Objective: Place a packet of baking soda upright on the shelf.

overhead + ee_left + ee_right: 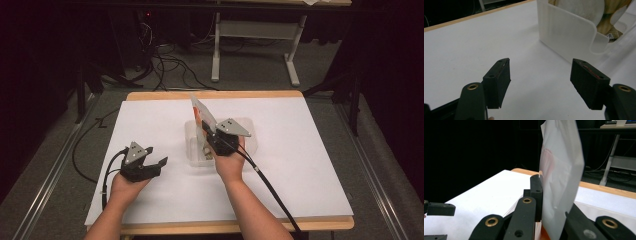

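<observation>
Right tool (549, 202) pinches flat, glossy white packet (560, 177) above translucent bin (192, 145).

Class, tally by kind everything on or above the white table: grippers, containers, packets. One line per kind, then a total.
Grippers: 2, the left gripper open, the right gripper shut on the packet
Clear plastic containers: 1, the container
Flat white packets: 1, the packet, held upright
Total: 4

In the right gripper view the white packet (560, 182) runs off the top edge, and its lower end is hidden between the right tongs (551, 202). In the left gripper view the clear plastic bin (569, 37) is cut by the top and right edges; its contents are blurred through the frosted wall, and a small label is too small to read.
</observation>
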{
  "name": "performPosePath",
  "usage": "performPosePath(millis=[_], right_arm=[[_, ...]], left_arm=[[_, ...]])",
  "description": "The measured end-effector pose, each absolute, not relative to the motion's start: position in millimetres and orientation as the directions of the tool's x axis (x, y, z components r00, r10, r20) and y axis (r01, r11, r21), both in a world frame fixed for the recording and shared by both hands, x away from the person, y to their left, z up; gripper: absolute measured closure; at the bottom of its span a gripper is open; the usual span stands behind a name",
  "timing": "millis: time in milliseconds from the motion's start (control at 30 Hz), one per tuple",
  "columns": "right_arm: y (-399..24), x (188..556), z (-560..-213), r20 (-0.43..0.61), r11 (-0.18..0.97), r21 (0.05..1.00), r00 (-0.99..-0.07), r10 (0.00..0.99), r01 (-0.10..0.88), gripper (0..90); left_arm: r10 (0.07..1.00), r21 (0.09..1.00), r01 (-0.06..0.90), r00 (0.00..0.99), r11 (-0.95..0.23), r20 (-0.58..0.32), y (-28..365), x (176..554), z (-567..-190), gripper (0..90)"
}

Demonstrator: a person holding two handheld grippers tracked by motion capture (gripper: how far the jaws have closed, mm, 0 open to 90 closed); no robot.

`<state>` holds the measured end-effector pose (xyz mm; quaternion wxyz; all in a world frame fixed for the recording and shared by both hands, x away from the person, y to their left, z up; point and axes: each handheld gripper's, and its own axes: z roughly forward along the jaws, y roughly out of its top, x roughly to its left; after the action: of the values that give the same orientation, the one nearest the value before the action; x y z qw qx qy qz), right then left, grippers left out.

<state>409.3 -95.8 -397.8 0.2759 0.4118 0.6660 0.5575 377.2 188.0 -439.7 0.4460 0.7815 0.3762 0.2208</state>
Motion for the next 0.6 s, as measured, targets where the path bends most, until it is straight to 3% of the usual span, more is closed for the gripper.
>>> performPosePath(millis=[600], right_arm=[[-98, 398, -409, 0.085, 0.064, 0.963, -0.520, 0.850, 0.263, 89.9]], left_arm=[[0.780, 0.859, 0.394, 0.625, -0.327, 0.010, 187, 377, -441, 32.8]])
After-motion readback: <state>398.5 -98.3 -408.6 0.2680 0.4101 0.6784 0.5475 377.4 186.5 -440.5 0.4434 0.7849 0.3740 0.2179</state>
